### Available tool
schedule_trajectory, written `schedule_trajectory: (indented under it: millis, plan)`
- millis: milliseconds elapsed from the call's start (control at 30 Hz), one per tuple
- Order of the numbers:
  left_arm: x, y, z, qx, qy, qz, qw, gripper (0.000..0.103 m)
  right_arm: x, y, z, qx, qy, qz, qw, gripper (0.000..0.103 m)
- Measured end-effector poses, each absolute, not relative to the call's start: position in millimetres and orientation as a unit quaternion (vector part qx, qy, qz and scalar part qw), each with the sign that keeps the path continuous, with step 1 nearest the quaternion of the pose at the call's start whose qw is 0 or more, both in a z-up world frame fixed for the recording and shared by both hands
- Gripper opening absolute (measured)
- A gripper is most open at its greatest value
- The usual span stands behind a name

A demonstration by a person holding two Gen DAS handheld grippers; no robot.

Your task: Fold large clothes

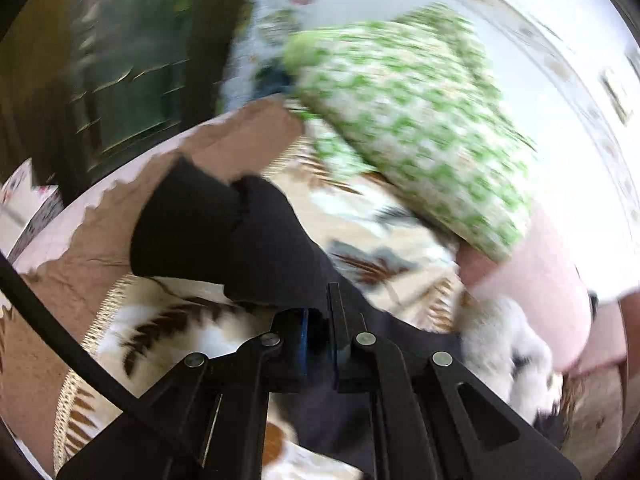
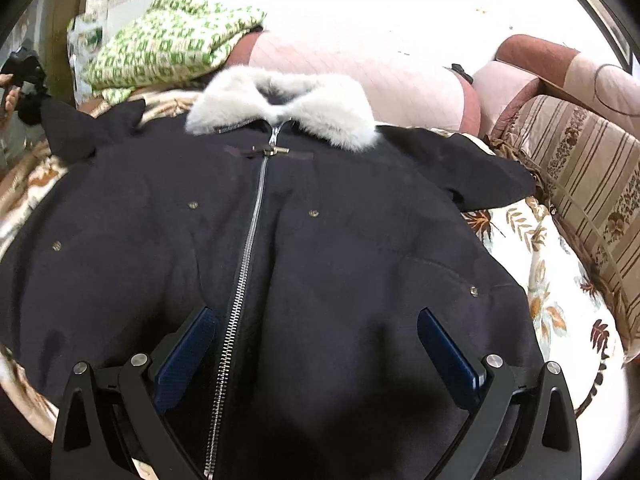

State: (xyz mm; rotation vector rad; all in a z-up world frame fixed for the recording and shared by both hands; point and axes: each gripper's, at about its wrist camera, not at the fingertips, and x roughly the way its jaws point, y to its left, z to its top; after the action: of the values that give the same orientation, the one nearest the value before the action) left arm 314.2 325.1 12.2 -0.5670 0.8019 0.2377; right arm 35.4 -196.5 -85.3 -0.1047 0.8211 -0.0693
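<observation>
Leaf-printed bedding [image 2: 536,264] covers the bed or sofa where the work happens, with a green-and-white patterned blanket [image 2: 172,40] heaped at the far side and a striped cushion [image 2: 584,184] along the right edge. Spread front-up across that bedding lies the dark navy coat [image 2: 320,240], zipped to the neck, its pale fur collar [image 2: 280,104] at the far end and both sleeves flung outward. It looks thick and heavy, with small brass snaps dotting the front and a toggle under the collar, so it will likely resist a crisp crease. The right gripper [image 2: 316,356] hovers over the lower front, just right of the zipper [image 2: 244,280], its jaws spread wide and holding nothing. The left gripper [image 1: 320,332] has its jaws drawn close on dark fabric of the coat's sleeve [image 1: 224,232], and that view is smeared with motion. The step in hand appears to be bringing this sleeve across the body. To do it well, the sleeve should be carried flat toward the zipper line without dragging the whole coat, and the right gripper could press the front down to anchor it.
</observation>
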Motion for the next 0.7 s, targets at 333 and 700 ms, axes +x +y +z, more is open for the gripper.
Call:
schedule_trajectory:
  millis: [333, 700]
  plan:
    - [317, 110, 14, -0.207, 0.423, -0.091, 0.877, 0.004, 23, -224, -72, 0.000, 0.377, -0.045, 0.925, 0.103]
    - [259, -36, -28, -0.174, 0.449, -0.210, 0.851, 0.073, 9, -280, -64, 0.063, 0.380, -0.083, 0.919, 0.103]
